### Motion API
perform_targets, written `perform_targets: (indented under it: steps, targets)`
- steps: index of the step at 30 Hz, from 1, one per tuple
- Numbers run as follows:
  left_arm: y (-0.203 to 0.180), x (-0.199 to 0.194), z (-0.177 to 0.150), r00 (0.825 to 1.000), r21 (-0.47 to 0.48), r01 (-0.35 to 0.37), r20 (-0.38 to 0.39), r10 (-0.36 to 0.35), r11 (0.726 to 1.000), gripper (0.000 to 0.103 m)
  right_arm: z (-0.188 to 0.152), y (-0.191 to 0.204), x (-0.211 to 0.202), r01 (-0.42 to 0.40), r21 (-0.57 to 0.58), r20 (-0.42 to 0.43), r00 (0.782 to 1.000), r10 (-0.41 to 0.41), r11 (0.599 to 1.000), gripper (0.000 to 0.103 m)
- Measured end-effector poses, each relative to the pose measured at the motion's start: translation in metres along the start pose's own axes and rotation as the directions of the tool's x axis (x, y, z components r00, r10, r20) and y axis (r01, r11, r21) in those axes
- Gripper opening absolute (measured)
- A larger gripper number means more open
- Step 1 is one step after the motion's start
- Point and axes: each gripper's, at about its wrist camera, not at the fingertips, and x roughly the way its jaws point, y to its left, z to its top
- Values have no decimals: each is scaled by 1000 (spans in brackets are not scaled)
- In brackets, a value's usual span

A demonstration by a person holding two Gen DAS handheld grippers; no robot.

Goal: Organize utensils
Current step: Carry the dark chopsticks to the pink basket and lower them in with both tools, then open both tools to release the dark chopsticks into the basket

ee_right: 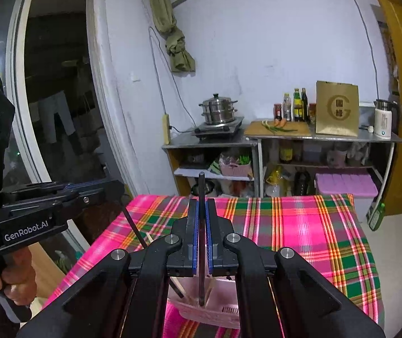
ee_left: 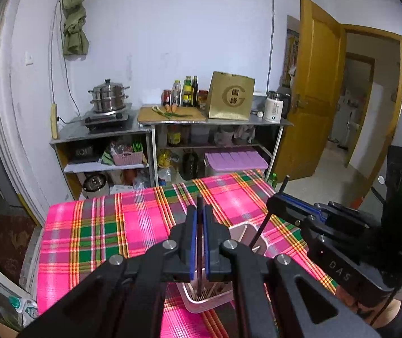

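Observation:
My left gripper (ee_left: 200,211) is shut on a dark chopstick (ee_left: 199,242) that stands upright, its lower end down in a pink utensil holder (ee_left: 201,302). My right gripper (ee_right: 201,205) is shut on another dark chopstick (ee_right: 201,239), also upright, its tip in the same pink holder (ee_right: 215,314). Light wooden chopsticks lean inside the holder. In the left wrist view the right gripper (ee_left: 281,201) comes in from the right, holding its chopstick (ee_left: 268,219) over the holder. In the right wrist view the left gripper (ee_right: 111,190) comes in from the left.
The holder stands on a table with a pink and green plaid cloth (ee_left: 111,225). Behind it are metal shelves with a steamer pot (ee_left: 108,94), bottles, a cutting board (ee_left: 171,112), a gold bag (ee_left: 230,100) and a kettle. A yellow door (ee_left: 316,84) stands open at the right.

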Motion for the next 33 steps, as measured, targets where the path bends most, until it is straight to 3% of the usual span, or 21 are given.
perform_targets:
  steps: [9, 19, 22, 23, 24, 33]
  targets:
    - [7, 35, -29, 997, -27, -4, -77, 2, 1000, 4, -25, -9, 19, 10, 20, -67, 998, -9, 1000, 4]
    - [13, 30, -36, 998, -53, -11, -68, 7, 999, 5, -34, -17, 26, 12, 29, -115, 993, -8, 1000, 5]
    - [14, 27, -39, 998, -57, -11, -69, 7, 998, 15, -34, -17, 21, 12, 25, -115, 993, -9, 1000, 11]
    - [14, 25, -40, 998, -62, -7, -68, 3, 998, 21, -34, -17, 19, 11, 25, -114, 993, -8, 1000, 21]
    - [15, 24, -40, 998, -65, -5, -64, 0, 998, 24, -35, -17, 16, 11, 24, -110, 994, -8, 1000, 23]
    - [14, -9, -66, 999, -86, 2, -34, -5, 996, 27, -48, -13, -22, 10, 15, -84, 996, -8, 1000, 23]
